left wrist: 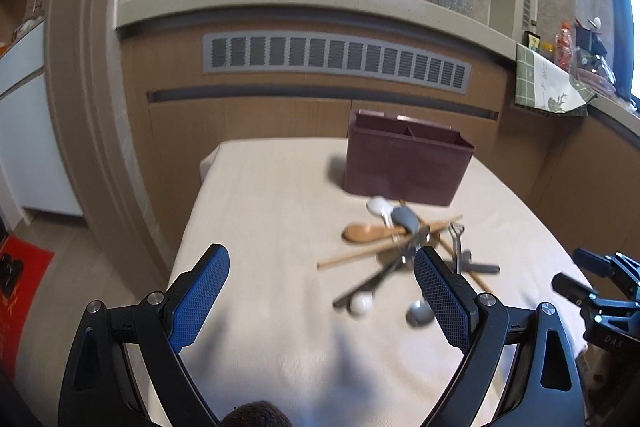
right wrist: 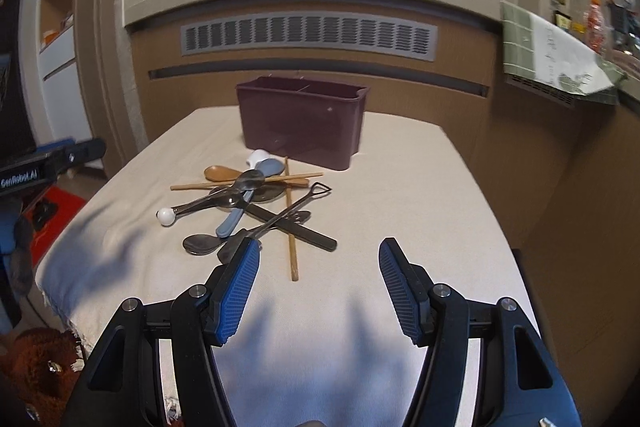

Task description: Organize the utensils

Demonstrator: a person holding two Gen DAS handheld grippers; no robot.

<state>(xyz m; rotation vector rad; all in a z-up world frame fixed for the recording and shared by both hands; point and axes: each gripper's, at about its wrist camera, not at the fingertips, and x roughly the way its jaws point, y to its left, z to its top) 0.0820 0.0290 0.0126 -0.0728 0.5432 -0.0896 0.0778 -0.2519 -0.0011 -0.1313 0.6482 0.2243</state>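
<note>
left gripper (left wrist: 322,263): wide open, holding nothing
right gripper (right wrist: 318,255): same, spread empty
utensil pile (right wrist: 256,203): jumbled just in front of the maroon caddy (right wrist: 302,121)

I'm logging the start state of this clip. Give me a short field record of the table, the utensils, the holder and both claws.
surface: table with cream cloth
holder: dark maroon caddy, upright at the far side, divided inside, no utensil visible in it
utensils: loose crossed pile in front of the caddy
pile includes: wooden spoon, chopsticks, metal spoons, blue-grey handled spoon
left claw: open, holding nothing
right claw: open, holding nothing
sorted so far: nothing
</note>
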